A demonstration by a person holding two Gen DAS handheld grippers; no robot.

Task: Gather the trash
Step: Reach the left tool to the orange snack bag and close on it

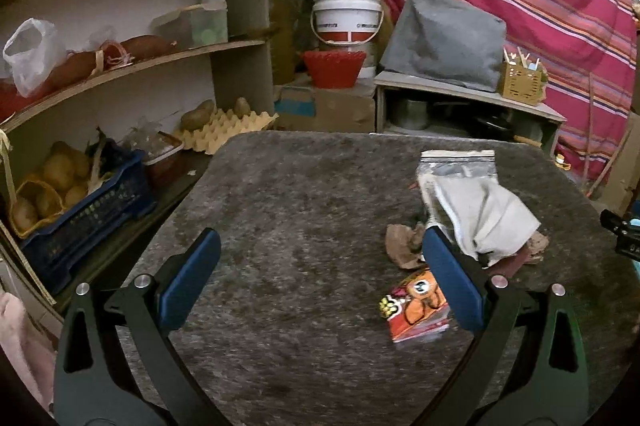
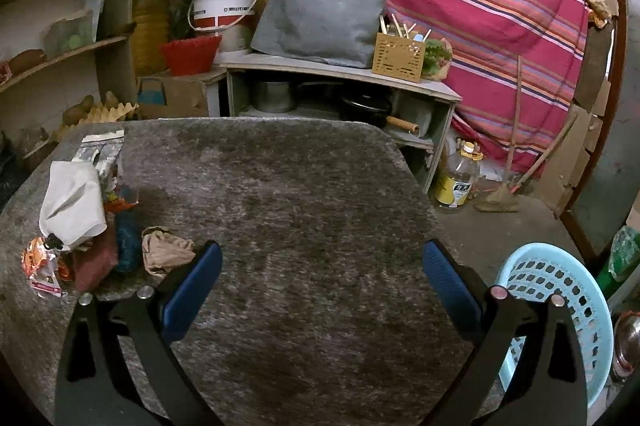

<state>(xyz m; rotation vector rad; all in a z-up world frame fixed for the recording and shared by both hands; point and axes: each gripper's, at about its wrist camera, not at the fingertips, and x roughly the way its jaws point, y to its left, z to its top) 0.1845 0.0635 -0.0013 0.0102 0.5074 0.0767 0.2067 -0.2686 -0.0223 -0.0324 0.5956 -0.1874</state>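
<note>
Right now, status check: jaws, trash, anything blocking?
Left gripper and right gripper: jaws open, empty. Trash pile on grey mat, untouched. Blue basket off mat's right edge. Path clear.

We see the grey mat (image 2: 304, 186) bare across its middle and right; a trash heap (image 2: 80, 226) crowds its left, shelves (image 1: 120, 66) hemming beyond.
</note>
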